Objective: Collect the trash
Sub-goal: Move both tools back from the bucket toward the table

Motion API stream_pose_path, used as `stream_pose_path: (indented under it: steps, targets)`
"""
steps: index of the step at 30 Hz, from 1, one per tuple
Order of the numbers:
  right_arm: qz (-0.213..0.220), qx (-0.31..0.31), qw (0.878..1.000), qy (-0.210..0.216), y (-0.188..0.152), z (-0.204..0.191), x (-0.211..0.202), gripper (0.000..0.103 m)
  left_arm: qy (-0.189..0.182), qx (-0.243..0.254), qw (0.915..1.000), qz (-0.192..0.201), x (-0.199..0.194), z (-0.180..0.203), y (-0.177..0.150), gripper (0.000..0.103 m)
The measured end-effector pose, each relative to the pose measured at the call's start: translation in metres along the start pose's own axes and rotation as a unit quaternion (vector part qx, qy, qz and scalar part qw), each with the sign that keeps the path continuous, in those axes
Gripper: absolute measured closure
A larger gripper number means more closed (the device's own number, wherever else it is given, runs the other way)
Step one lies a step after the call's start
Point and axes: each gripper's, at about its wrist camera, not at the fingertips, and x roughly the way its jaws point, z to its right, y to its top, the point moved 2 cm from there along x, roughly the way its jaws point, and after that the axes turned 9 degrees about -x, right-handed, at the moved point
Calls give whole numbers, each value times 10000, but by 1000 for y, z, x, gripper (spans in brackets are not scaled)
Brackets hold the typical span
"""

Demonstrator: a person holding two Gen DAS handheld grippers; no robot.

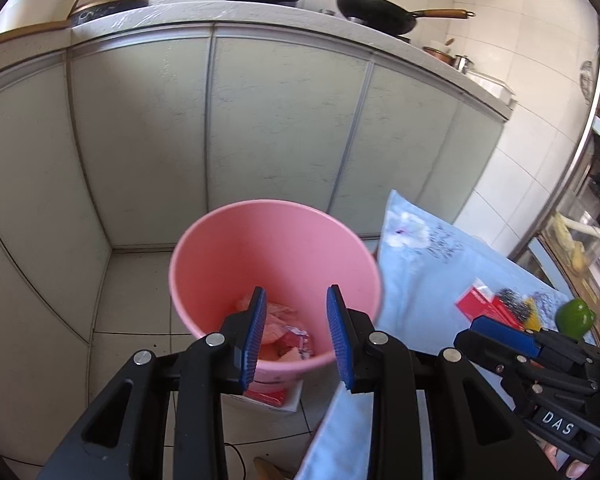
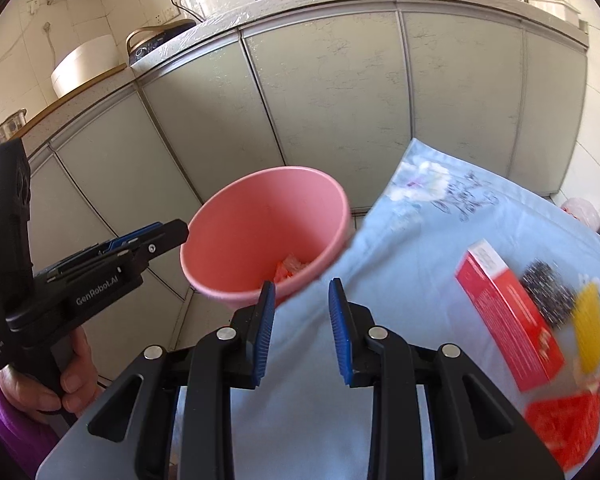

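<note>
L hand [image 2: 40, 376]: at 8 o'clock in R wrist view, purple sleeve, gripping the tool handle.
L gripper [image 1: 296, 334]: jaws apart, nothing betw pads; hangs over the bin mouth.
Bin [image 1: 220, 232]: pink, on floor by cabinet fronts, 6 o'clock in L view. Holds crumpled wrappers [image 1: 284, 336] at its bottom.
R gripper [image 2: 302, 330]: pads parted, empty; over the cloth edge, bin rim at its 11 o'clock.
Cloth [image 2: 400, 280]: pale blue, covers the table just R of bin.
Trash left: red box [image 2: 508, 316] at 3 o'clock in R view, w/ dark scrubber [image 2: 548, 296] & yellow item [image 2: 588, 332] beside; all blurred.
Green pepper [image 1: 576, 318]: prob not trash.
Risk 1: box is wide, so narrow pinch could slip.
Risk 2: dragging cloth could tip items off.
Risk 3: grabbing pepper by mistake.
</note>
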Motion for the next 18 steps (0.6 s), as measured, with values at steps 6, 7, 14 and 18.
stream_pose_path:
  steps: [6,7,14,18]
  targets:
    - [120,223,9996,-131,-22,12,-35,75,-215,194,9995,-123,-13,24,-17,73]
    - [150,258,9994,-160,-26,14,-42,75,-252,267,9992,-151,-15,30,-21,73]
    - [457,474,9963,-559,-53,33,-97,74,-528,443,9971,-336,-26,56,-43,73]
    - [655,645,9921,-854,-73,48,-126,65,-662,492,9954,-480,-25,69,-52,73]
